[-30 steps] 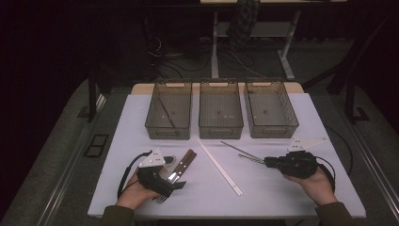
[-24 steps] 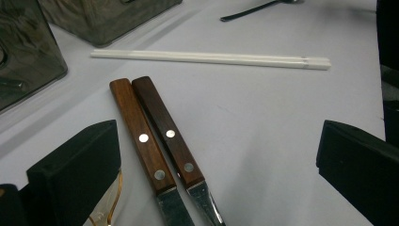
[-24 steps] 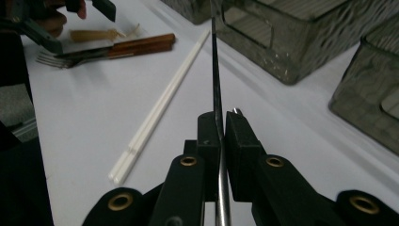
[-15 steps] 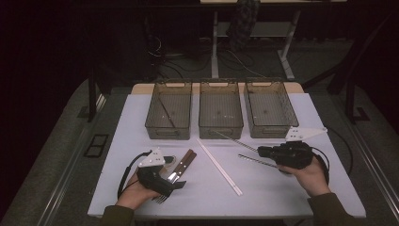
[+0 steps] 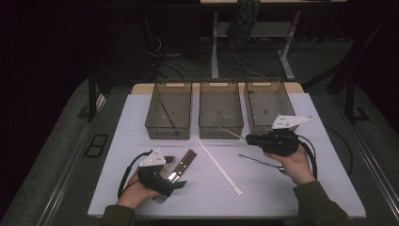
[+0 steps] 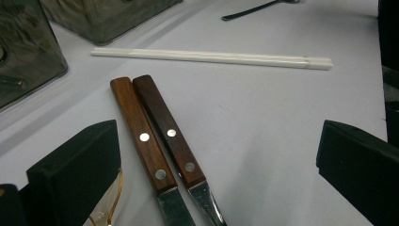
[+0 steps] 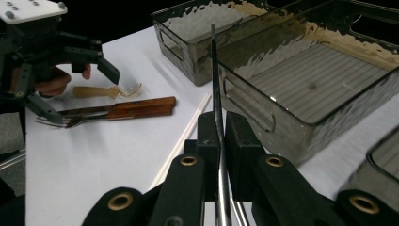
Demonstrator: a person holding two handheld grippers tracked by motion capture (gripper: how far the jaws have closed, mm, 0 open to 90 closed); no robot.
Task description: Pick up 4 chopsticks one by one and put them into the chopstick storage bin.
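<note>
right gripper [image 5: 249,138] is hovering above the surface [image 5: 141,117], just near of the middle bin [image 5: 221,129]. its jaws are clamping a thin metal rod [image 7: 215,94]; in the right gripper view the pads are pressing on it from both sides, and the rod is running straight up between them. in the high view the rod [image 5: 221,128] is slanting up-left from the jaws across the near wall of the middle bin. which utensil it is, cannot tell.

left gripper [image 5: 176,182] is resting low at the near left of the surface, held in the left hand [image 5: 136,193]. its jaws are standing wide apart, gripping nothing. in the left gripper view two wooden-handled knives [image 6: 157,136] are lying side by side between the jaws, touching each other, blades toward the camera. a fork [image 7: 56,121] is lying just beside the knives, tines at the near end. something clear and amber [image 7: 106,92] is lying by the left jaw.

white chopsticks [image 5: 219,166] are lying together mid-surface, slanting from far left to near right, apart from the knives. a dark metal utensil [image 5: 259,161] is lying flat just near of the right gripper, beside the right hand [image 5: 294,165].

three smoky bins are sitting in a row at the far side: left bin [image 5: 153,125], middle bin, right bin [image 5: 256,122]. a thin stick is leaning inside the left bin.
</note>
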